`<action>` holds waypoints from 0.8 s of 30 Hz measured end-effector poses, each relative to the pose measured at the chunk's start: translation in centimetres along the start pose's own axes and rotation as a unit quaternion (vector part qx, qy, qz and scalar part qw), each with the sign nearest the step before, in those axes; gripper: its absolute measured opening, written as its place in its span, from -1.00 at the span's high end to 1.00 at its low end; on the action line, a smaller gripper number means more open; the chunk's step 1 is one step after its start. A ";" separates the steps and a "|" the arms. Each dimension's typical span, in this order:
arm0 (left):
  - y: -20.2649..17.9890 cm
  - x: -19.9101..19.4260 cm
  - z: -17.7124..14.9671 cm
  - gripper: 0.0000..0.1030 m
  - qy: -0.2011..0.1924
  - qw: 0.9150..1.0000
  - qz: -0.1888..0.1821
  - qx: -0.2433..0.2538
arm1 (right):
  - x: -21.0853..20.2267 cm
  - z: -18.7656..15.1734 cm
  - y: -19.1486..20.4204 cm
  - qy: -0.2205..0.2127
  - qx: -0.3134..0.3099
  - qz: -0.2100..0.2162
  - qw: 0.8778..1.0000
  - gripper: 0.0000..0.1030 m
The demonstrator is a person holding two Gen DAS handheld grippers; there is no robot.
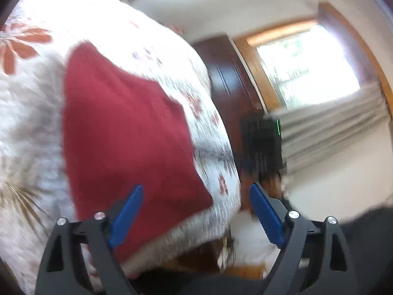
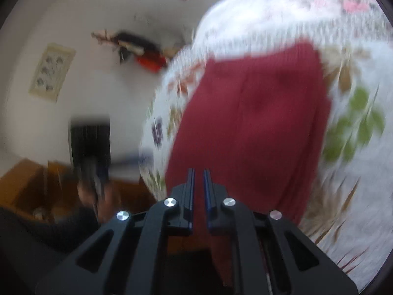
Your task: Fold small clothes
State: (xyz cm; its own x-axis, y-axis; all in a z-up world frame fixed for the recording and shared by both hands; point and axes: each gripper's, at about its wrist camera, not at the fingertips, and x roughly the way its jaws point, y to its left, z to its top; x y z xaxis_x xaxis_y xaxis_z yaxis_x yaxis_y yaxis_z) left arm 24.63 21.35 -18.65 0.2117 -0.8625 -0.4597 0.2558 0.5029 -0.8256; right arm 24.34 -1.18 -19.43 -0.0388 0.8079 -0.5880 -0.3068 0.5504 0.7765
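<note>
Our left gripper (image 1: 196, 211) fingers are spread wide and empty. Right gripper (image 2: 199, 189) fingers are nearly closed; grip unclear. Red garment (image 1: 127, 132) near the bed (image 1: 29, 113) edge could slide off.

Each camera looks forward along its gripper, close above the bed (image 1: 29, 113). The left view faces the window (image 1: 307, 66), the right view a wall. Both share the red cloth (image 1: 122, 135) and bedcover (image 2: 356, 172).
</note>
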 end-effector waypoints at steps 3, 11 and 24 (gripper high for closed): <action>3.8 1.4 1.2 -0.66 0.007 0.999 -0.008 -0.034 | 1.4 -1.3 -2.8 0.009 0.033 -0.042 0.999 1.00; 7.9 2.4 1.4 -0.63 0.015 0.995 -0.046 -0.085 | -2.1 -2.9 1.0 -0.044 0.030 -0.078 0.996 0.83; 5.0 -1.3 0.8 -0.93 -0.001 0.996 0.033 -0.083 | -4.7 -10.1 1.5 -0.110 0.092 -0.161 0.976 -0.19</action>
State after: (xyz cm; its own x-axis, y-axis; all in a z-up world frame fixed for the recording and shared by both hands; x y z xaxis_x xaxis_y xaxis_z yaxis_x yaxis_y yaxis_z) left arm 26.39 25.00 -21.94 0.2255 -0.8272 -0.5146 0.0823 0.5425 -0.8360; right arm 14.47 -6.21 -17.76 0.2434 0.6012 -0.7611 -0.0920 0.7955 0.5990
